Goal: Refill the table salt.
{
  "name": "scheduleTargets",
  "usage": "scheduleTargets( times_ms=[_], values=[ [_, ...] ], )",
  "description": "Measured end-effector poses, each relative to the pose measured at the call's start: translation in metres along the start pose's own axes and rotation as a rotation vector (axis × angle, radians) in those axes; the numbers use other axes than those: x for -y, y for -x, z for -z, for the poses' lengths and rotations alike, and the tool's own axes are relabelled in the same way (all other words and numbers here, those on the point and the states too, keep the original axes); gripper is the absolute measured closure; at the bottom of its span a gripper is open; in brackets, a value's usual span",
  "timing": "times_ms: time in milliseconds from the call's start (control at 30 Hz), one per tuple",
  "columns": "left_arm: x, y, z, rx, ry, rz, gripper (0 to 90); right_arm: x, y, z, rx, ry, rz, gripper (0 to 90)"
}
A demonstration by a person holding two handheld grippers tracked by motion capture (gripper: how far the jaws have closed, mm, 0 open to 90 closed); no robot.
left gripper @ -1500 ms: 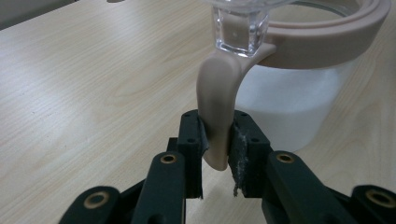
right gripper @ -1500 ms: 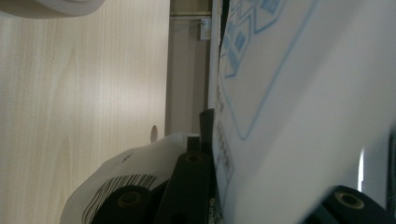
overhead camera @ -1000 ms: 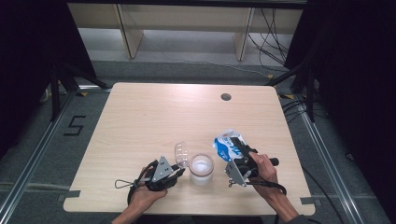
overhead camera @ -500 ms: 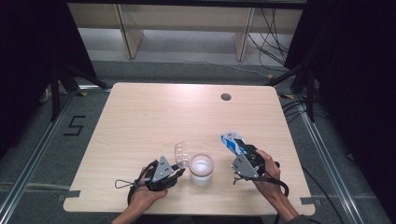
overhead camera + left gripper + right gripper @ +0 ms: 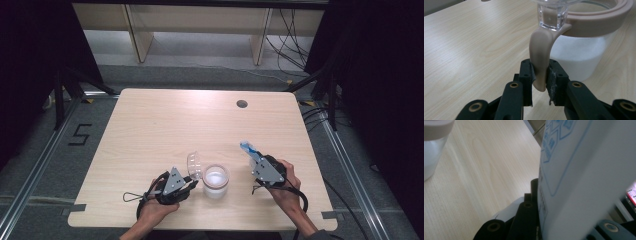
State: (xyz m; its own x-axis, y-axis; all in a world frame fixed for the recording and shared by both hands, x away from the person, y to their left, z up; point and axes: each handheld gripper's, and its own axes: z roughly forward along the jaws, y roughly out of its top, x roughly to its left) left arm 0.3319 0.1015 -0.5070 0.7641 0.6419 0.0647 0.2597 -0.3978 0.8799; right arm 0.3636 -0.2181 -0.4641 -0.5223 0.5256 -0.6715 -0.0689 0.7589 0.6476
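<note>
Things on the table (image 5: 150, 130) are few: one jar (image 5: 216, 181), one clear lid (image 5: 194, 165), one white packet (image 5: 248, 149) and two grippers, each in one hand.

The left gripper (image 5: 540, 82) is nearly closed. Its two black jaws pinch a soft pinkish tab (image 5: 539, 62) that hangs down from the jar's rim (image 5: 599, 22). The tab sits right between the pads and touches both. In the high view this left gripper (image 5: 192, 183) lies low on the table just left of the jar, and the clear lid stands tipped up on the jar's left side, just above the jaws.

The right gripper (image 5: 254, 159) is squeezed tight on the packet. In the high view it is to the right of the jar, a little apart from it, and the packet's blue top sticks up and away from the hand. In the right gripper view the packet (image 5: 584, 175) is very close and fills the right side, pressed against the black jaw.

The jar is round and see-through, with a thick pinkish ring around its top. Something white fills most of it. The lid is round, clear and shiny, with a chunky clear hinge block (image 5: 551, 17) where it meets the ring. The tab looks smooth and bendy, like rubber. The packet is flat, smooth and white with blue lines and blue boxes printed on it. The table is pale wood with fine stripes, rounded corners and one small dark round hole (image 5: 242, 104) near the far side.
</note>
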Motion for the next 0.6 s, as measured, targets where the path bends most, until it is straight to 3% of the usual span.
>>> scheduleTargets(
  times_ms=[133,233,300,367,500,600],
  values=[
    [0.0,-0.001,0.0,-0.001,0.0,-0.008,74.8,0.006,0.0,-0.005,-0.031,-0.015,-0.056,90.0],
    [0.0,0.0,0.0,-0.001,0.0,-0.008,74.8,0.008,0.0,-0.008,-0.05,-0.02,-0.055,90.0],
    [0.0,0.0,0.0,-0.001,0.001,-0.004,74.8,0.01,0.0,-0.008,-0.06,-0.02,-0.101,90.0],
    [0.0,0.0,0.0,0.0,0.001,0.001,74.8,0.01,0.002,-0.009,-0.066,-0.013,-0.108,90.0],
    [0.0,0.0,0.0,0.0,0.001,0.0,74.7,0.015,0.006,-0.01,-0.102,0.0,-0.208,90.0],
    [0.0,0.0,0.0,0.0,0.001,0.0,74.8,0.019,0.007,-0.012,-0.114,-0.009,-0.24,90.0]
  ],
)
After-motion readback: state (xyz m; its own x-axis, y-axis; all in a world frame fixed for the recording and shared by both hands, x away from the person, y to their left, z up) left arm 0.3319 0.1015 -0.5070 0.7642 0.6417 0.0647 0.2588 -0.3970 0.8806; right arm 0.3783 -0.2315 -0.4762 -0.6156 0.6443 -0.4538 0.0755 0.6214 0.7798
